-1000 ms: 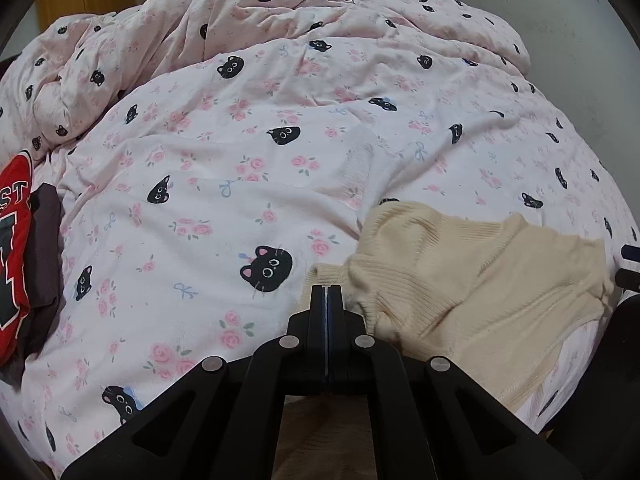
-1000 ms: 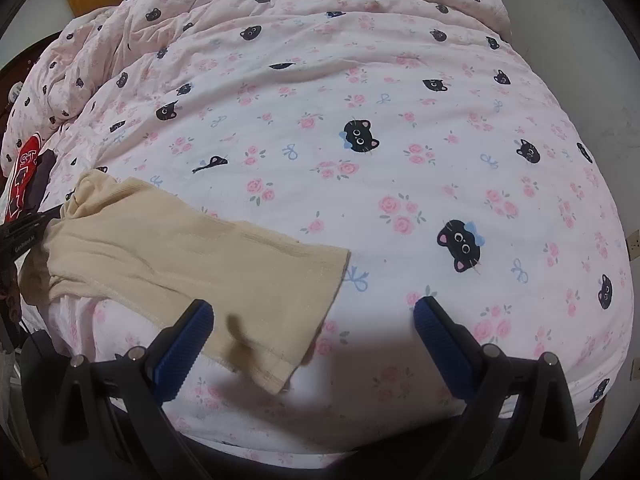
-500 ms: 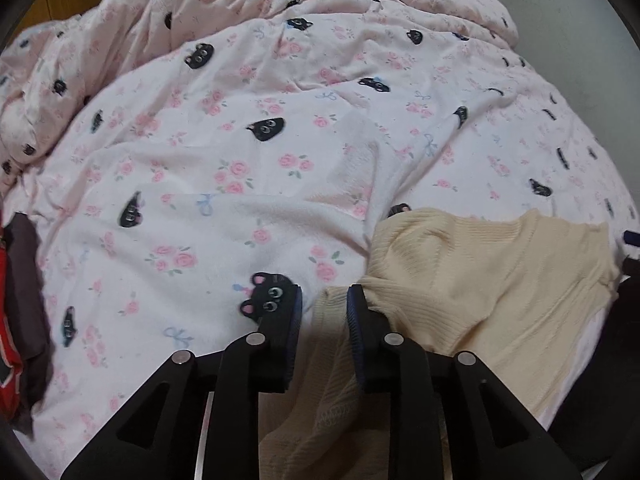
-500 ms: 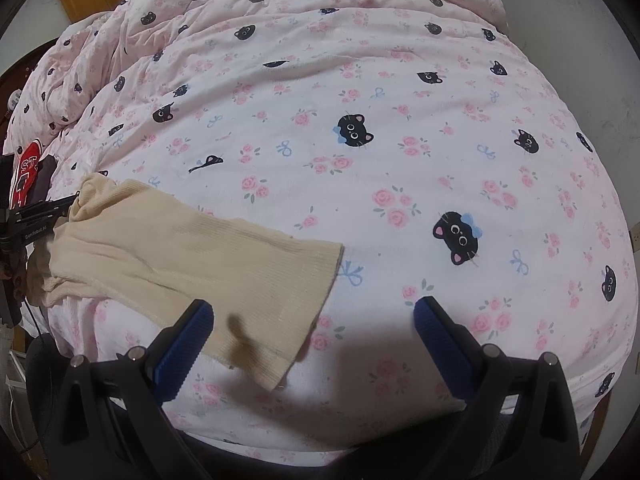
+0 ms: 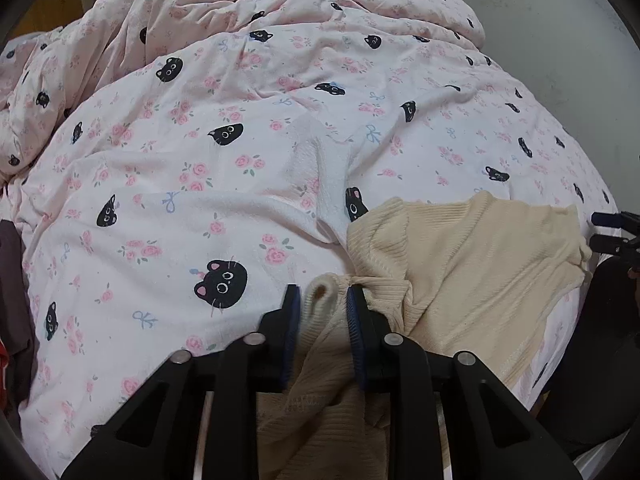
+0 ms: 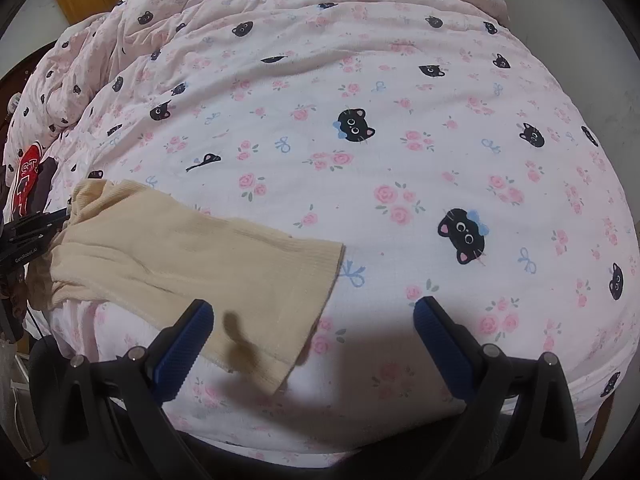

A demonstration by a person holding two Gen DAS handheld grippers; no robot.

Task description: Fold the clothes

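Ribbed cream knit top [image 5: 472, 264] on soft printed duvet [image 5: 248, 184], bunched between parted left fingers [image 5: 289, 312]; right fingers [image 6: 188, 340] spread wide.

The garment [image 5: 472, 264] was ribbed knit cloth — matt, cream. The duvet [image 5: 240, 200] looked soft, printed cotton. Gripper fingers [image 6: 184, 344] wore ridged blue pads on matt black plastic.

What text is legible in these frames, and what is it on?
"GenRobot.AI": small white print on the left gripper body, at the left edge of the right wrist view.
"ST": white letters on the red garment; the rest of its print is cut off.
Nothing else reads; the duvet carries only cat faces, roses and bows.
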